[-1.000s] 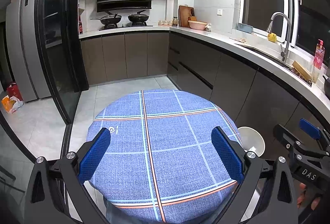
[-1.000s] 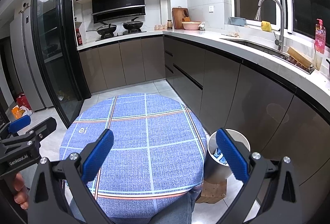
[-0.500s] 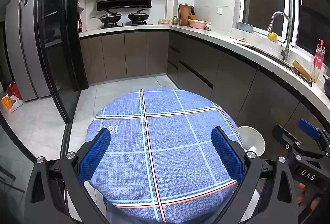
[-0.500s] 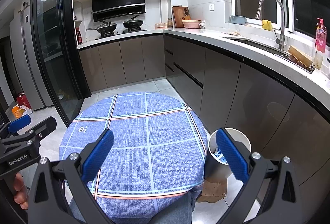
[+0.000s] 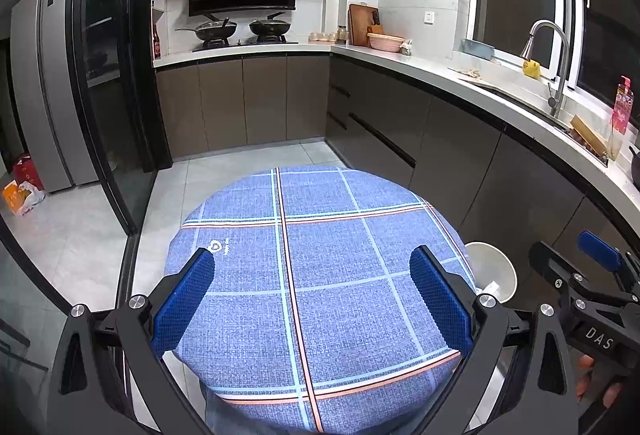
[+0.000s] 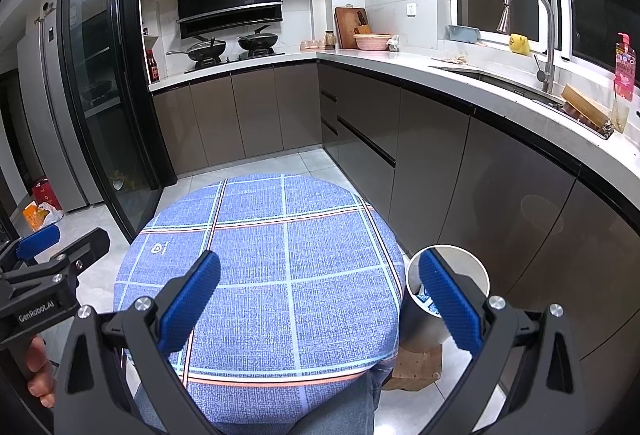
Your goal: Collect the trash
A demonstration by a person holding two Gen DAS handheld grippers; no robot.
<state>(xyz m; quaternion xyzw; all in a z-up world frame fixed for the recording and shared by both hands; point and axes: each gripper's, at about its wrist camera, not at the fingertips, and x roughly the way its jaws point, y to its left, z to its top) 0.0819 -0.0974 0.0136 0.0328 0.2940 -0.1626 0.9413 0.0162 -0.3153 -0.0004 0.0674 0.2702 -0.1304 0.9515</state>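
Both wrist views look down over a round table (image 5: 320, 275) covered with a blue plaid cloth, used here as the landmark. Left gripper (image 5: 312, 299): held above the near half of the table, its two blue-padded fingers (image 5: 184, 299) spread wide apart with nothing between them. Right gripper (image 6: 316, 303): likewise held above the near part of the table and spread wide, empty; in the right wrist view its right-hand finger (image 6: 448, 303) overlaps the rim of the trash bin (image 6: 468, 267). The trash bin, a pale round container, stands on the floor just beside the table's right edge, between the table and the brown cabinets (image 6: 500, 187); in the left wrist view the bin (image 5: 492, 271) shows beyond the table's right rim. Blue-and-white printed trash (image 6: 426, 301) lies inside the bin, partly hidden behind that finger and below and to the right of both grippers. A brown block (image 6: 416, 363) sits under the bin, at the table's right. On the table top itself no loose item can be made out. Far beyond the table's left side, a red box (image 5: 26, 173) and an orange bag (image 5: 20, 195) rest on the floor by the refrigerator (image 5: 44, 83).
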